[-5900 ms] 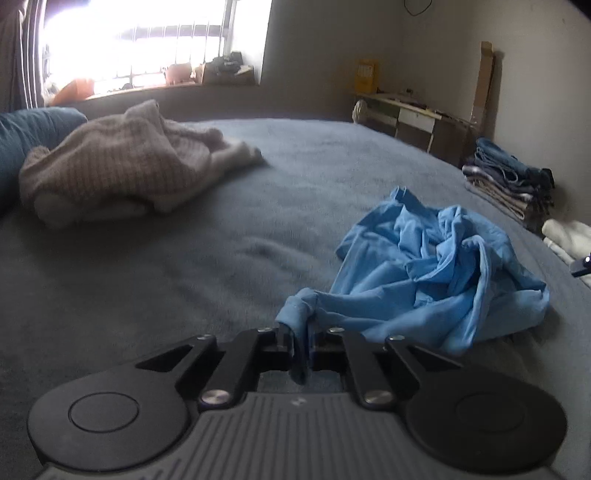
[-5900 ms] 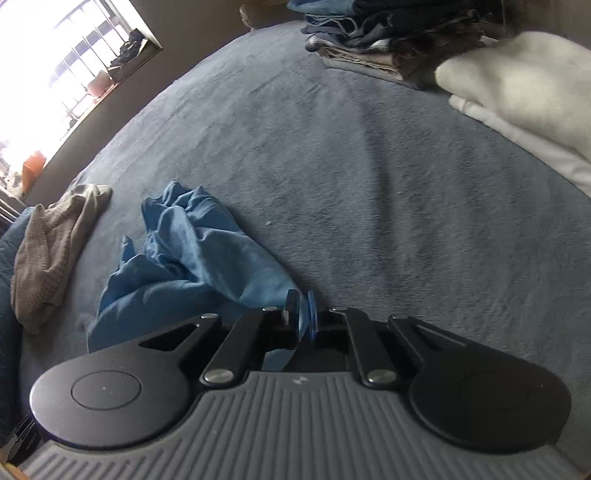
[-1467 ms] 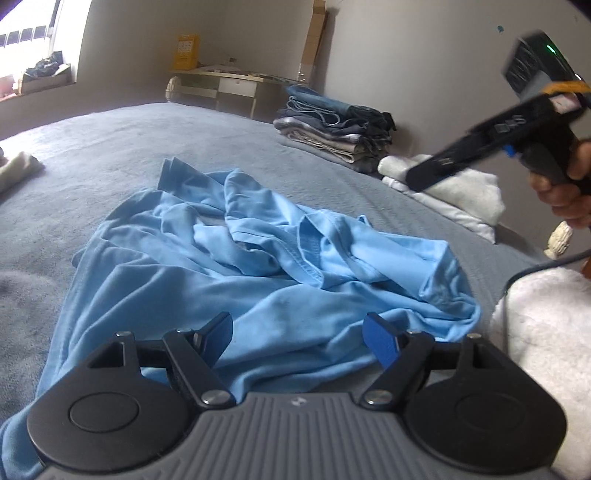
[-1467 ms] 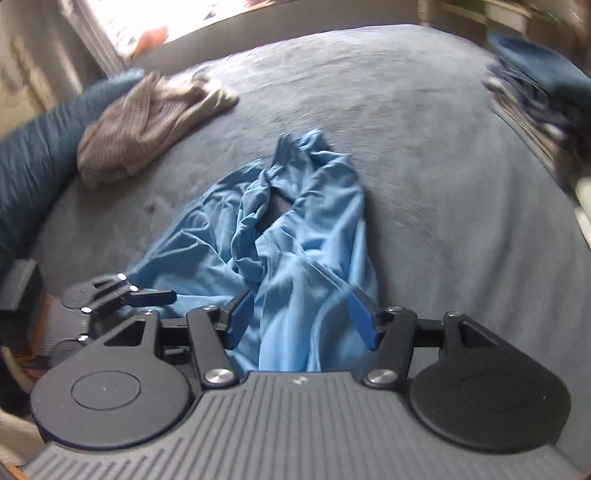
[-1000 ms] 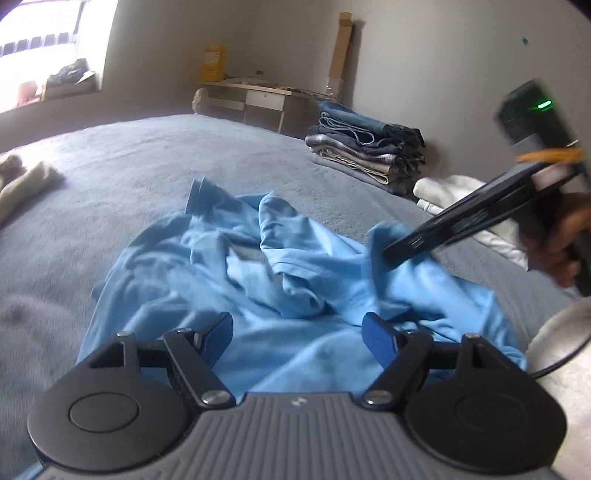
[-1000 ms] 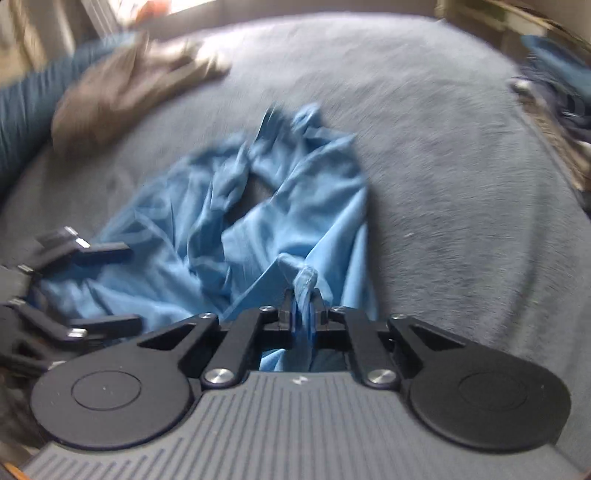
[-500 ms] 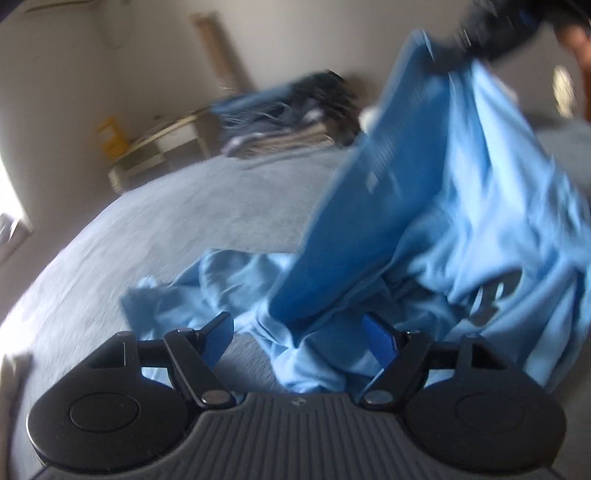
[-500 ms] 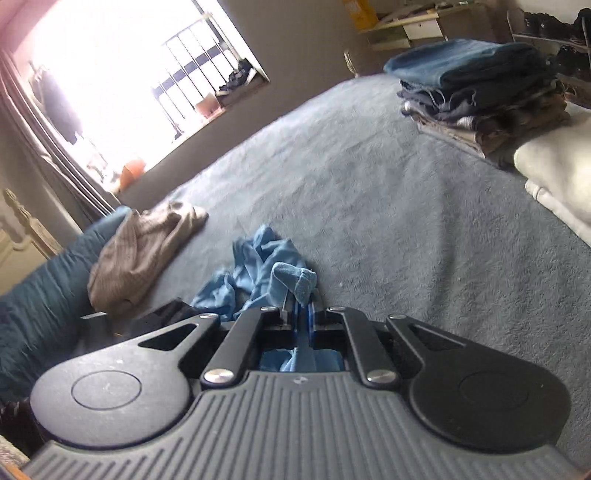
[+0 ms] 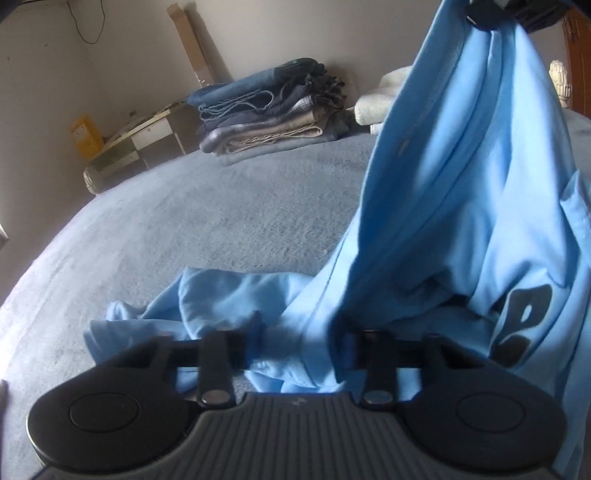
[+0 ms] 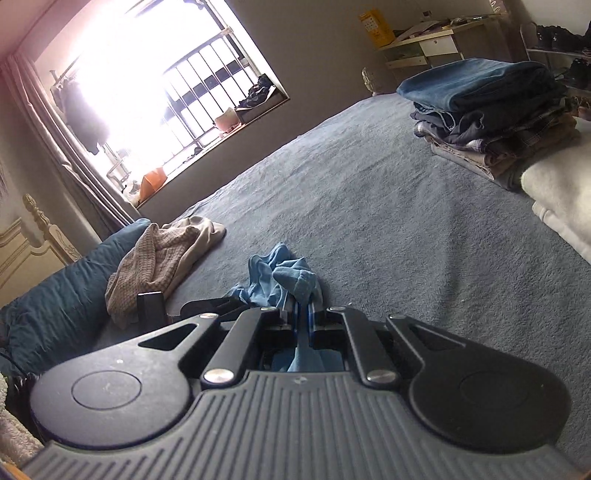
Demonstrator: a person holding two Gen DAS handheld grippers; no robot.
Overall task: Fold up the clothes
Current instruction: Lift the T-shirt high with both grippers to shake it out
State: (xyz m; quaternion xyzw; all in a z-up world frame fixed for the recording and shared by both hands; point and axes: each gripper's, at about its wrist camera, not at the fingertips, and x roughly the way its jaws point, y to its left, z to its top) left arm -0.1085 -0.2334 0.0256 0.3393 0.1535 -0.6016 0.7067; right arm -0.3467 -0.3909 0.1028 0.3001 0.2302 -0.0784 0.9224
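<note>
A light blue shirt point(image 9: 461, 184) with a dark print hangs from the top right of the left wrist view. My right gripper point(image 9: 495, 11) holds it up there. Its lower part trails on the grey-blue bed point(image 9: 221, 221). My left gripper point(image 9: 301, 332) is low at the shirt's bottom folds. Its jaws are closing, still apart and blurred, with a bunch of cloth between them. In the right wrist view my right gripper point(image 10: 303, 325) is shut on a fold of the shirt point(image 10: 284, 280), which bunches just past the fingertips.
A stack of folded clothes point(image 10: 491, 122) and a white folded blanket point(image 10: 561, 192) sit at the bed's far right. At the left, a beige knit garment point(image 10: 162, 254) lies against a dark blue pillow point(image 10: 55, 306). A desk point(image 9: 136, 140) stands by the wall.
The right gripper shut on the shirt and lifted it, so it hangs instead of lying flat. The left gripper swung round to the lower folds and its jaws have narrowed around the cloth.
</note>
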